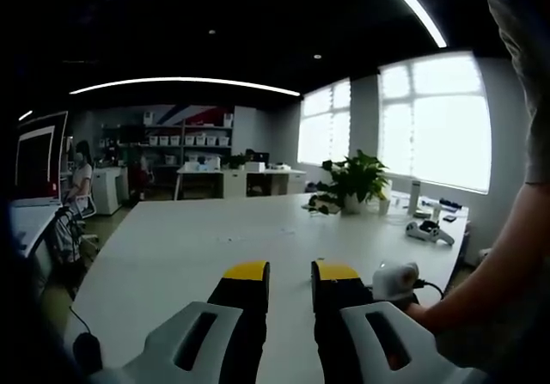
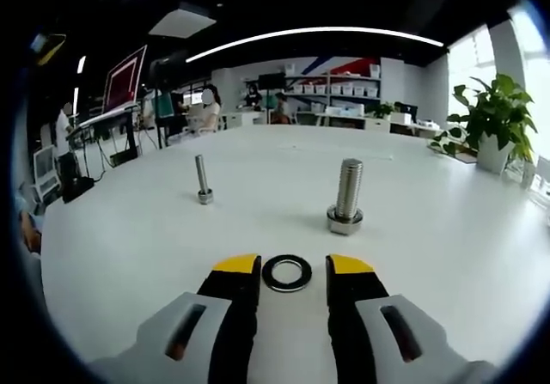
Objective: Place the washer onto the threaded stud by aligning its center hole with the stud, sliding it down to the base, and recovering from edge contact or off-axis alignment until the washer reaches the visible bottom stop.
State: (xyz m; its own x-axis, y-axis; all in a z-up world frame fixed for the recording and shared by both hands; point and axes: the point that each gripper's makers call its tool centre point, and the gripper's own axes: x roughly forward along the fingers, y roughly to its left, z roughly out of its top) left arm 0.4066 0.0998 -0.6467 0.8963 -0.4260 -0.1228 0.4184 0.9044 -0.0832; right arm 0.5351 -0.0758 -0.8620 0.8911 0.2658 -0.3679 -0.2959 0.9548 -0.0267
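Washer [image 2: 287,273] is seen flat on the white desk [image 2: 447,229], between the spread yellow tips of the right tongs [image 2: 292,266], ungripped. Beyond it the thick threaded stud [image 2: 346,197] is stood upright, with a thinner bolt [image 2: 203,179] well apart to its left. The left tongs [image 1: 290,272] are held released over bare desk, perhaps just above it. A potted plant [image 1: 354,180] is set farther back.

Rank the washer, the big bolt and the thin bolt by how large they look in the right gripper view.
1. Big bolt
2. Washer, nearer the camera, so unsure
3. Thin bolt, farther away
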